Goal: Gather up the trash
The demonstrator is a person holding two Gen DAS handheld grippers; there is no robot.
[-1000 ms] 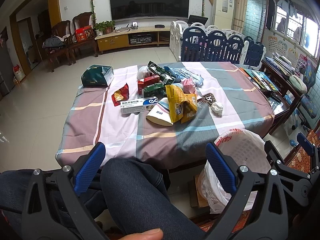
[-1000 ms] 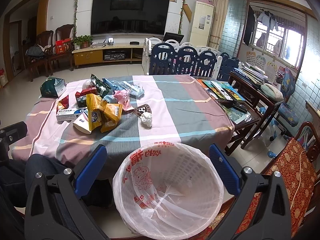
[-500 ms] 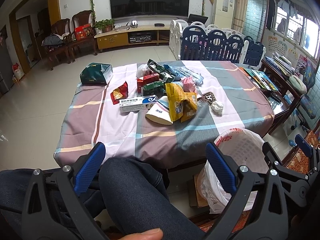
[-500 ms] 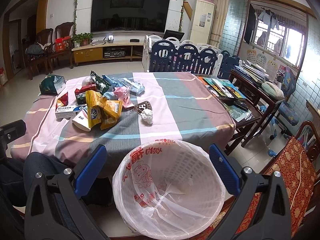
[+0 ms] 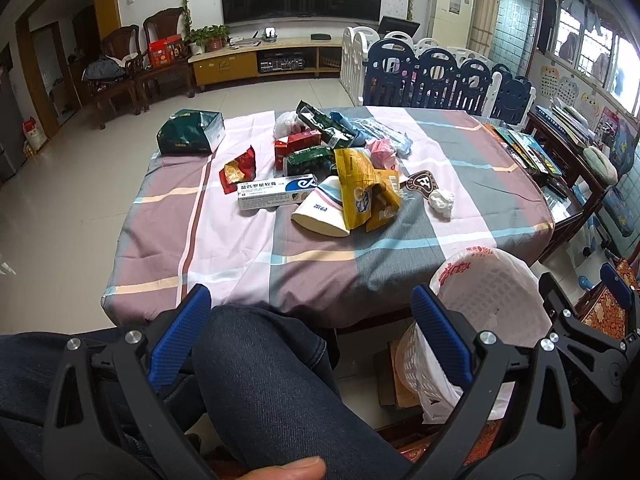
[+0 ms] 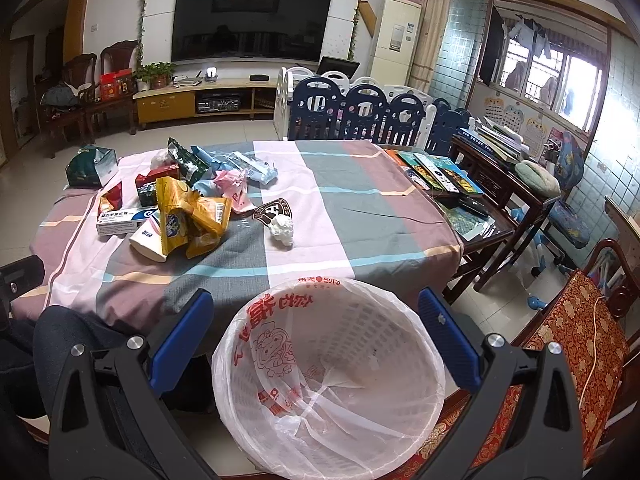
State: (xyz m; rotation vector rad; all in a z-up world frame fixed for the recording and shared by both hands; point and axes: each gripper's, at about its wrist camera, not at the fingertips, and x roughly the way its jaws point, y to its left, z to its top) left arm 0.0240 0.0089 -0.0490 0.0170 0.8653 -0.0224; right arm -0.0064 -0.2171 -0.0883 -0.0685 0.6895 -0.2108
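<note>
Both wrist views low, facing shared table point(image 5: 248, 248)

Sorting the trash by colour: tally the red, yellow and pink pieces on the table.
Red: 2 (red wrapper, red box)
Yellow: 2 (yellow bag, orange-yellow bag)
Pink: 1 (pink bag)
Total: 5

A white mesh bin point(image 6: 332, 376) lined with a clear plastic bag printed in red stands on the floor at the near edge of the table, open and holding no trash. On the checked cloth lies the litter: a crumpled yellow snack bag point(image 5: 366, 190) over a flattened paper cup point(image 5: 320, 214), a white-and-blue tube box point(image 5: 276, 192), a red wrapper point(image 5: 238, 168), a white paper wad point(image 5: 441, 200), a dark badge-shaped packet point(image 5: 422, 182)
</note>
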